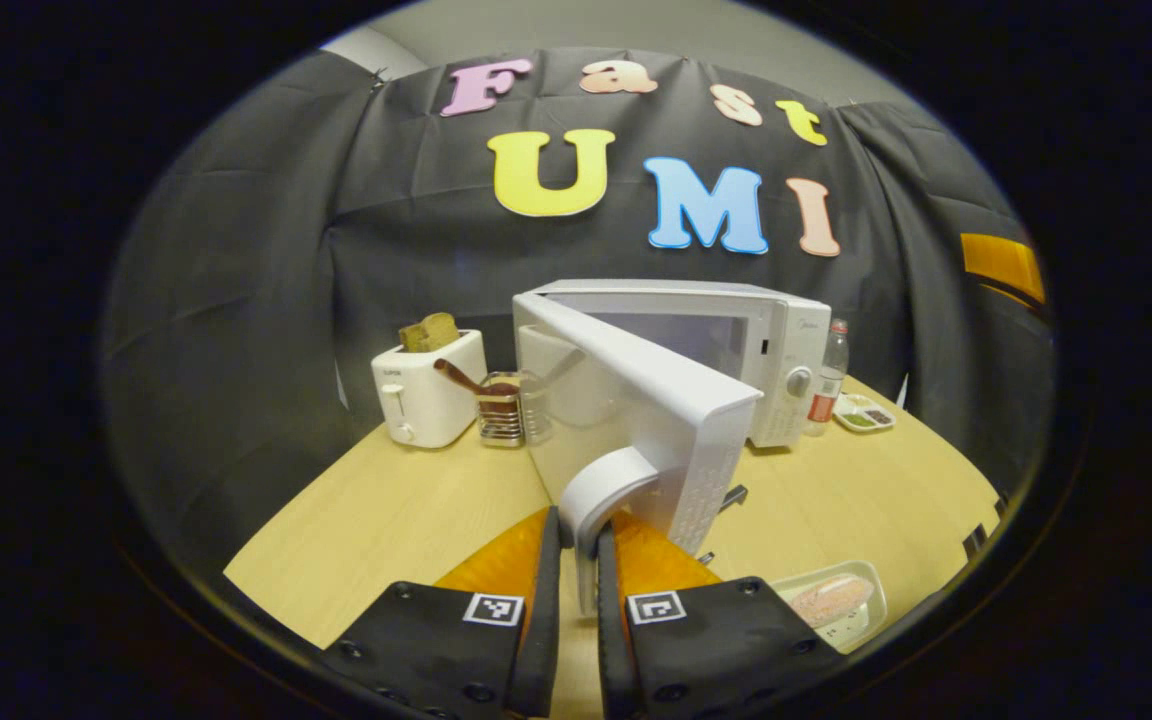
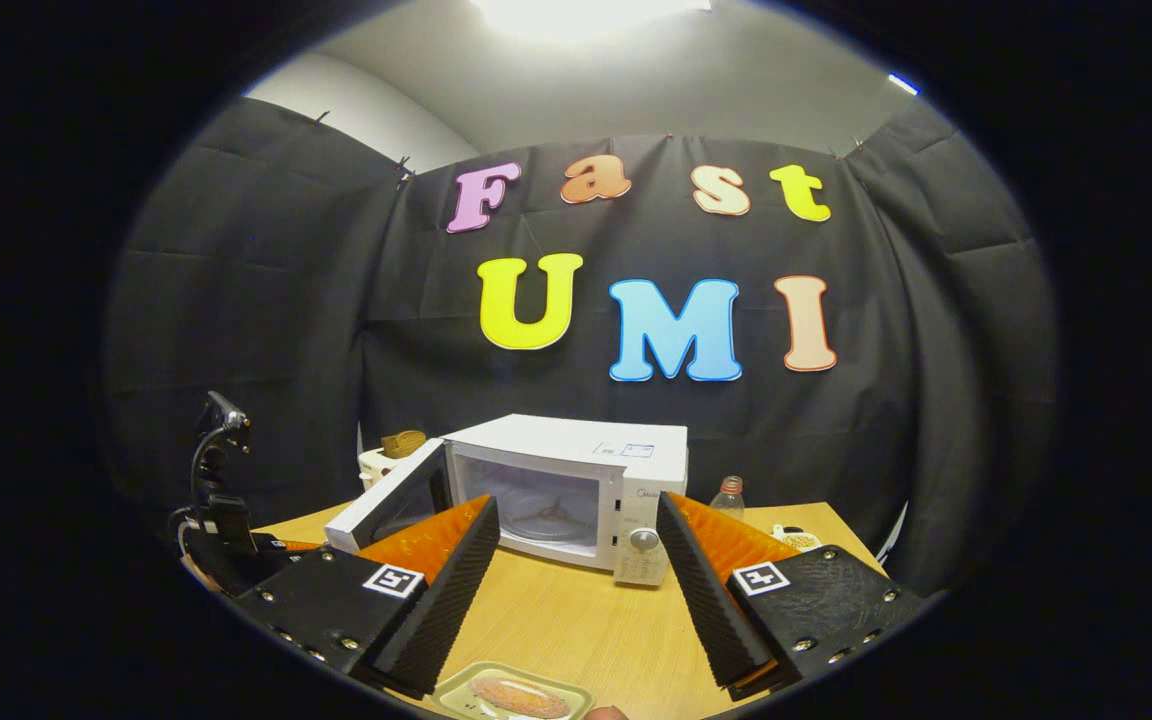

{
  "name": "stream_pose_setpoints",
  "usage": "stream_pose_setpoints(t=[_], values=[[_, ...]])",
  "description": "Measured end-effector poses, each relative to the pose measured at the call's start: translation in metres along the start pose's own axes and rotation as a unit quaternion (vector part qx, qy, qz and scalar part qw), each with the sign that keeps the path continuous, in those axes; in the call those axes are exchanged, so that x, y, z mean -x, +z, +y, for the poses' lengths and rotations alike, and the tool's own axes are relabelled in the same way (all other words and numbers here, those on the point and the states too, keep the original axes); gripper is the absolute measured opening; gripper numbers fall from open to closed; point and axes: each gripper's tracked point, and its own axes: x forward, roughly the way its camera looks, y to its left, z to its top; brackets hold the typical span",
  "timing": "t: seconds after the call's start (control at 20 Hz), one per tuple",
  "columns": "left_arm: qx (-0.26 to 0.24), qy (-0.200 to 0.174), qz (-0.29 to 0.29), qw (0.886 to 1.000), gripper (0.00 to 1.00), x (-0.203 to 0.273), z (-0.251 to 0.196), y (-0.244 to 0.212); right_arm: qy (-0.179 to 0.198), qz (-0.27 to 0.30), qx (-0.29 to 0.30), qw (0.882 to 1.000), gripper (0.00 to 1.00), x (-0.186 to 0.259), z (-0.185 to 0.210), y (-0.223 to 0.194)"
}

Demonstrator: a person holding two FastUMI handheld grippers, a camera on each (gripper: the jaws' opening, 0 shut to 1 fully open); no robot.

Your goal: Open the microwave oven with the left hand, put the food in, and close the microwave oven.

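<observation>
Between the clenched left gripper [image 1: 578,545] fingers, microwave door handle [image 1: 604,480]; right gripper [image 2: 576,580] spread above food tray [image 2: 514,692]

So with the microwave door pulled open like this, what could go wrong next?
1. The left gripper is clamped on the door handle; pulling further might drag the microwave across the table.
2. The right gripper is open above the food tray; a shallow grip could tip it.

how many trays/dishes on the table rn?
2. The food tray sits at the near table edge, right of the left gripper; a small divided dish lies right of the microwave, beside the bottle. More may be hidden behind the microwave.
</observation>
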Motion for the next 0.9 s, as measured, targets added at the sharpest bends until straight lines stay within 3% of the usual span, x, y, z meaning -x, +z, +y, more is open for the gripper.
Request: stream_pose_setpoints(t=[0.9], values=[[0.034,-0.062,-0.003,0.998,0.25,0.008,0.106,-0.01,0.004,0.013,0.019,1.0,0.96,-0.027,0.085,-0.003]])
